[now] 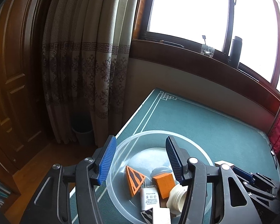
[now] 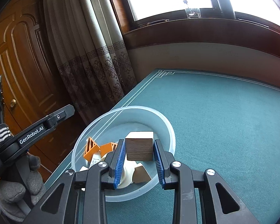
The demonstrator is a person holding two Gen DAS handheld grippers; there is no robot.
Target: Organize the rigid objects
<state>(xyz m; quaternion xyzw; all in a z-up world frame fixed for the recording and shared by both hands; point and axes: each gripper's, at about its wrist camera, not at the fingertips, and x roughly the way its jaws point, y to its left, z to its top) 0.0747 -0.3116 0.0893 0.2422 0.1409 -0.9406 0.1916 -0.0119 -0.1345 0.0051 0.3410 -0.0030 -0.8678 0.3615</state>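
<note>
Right wrist view: the right hand-held gripper (image 2: 139, 152) is clamped on a dark brown wooden block (image 2: 139, 149), holding it directly above the clear round plastic bowl (image 2: 169, 127), so the drop is probably straight down. The left hand-held gripper (image 1: 140, 160) hovers open and empty over the same bowl, above orange wedge pieces (image 1: 134, 180) and a white charger plug (image 1: 149, 197). Beyond lies green felt worktop (image 2: 224, 115).

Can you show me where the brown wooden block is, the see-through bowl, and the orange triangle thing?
wooden block (image 2: 139, 149): right wrist view, middle of its dark front face.
clear bowl (image 2: 168, 125): right wrist view, bare right rim.
orange triangle piece (image 1: 134, 180): left wrist view, middle of its striped face.
</note>
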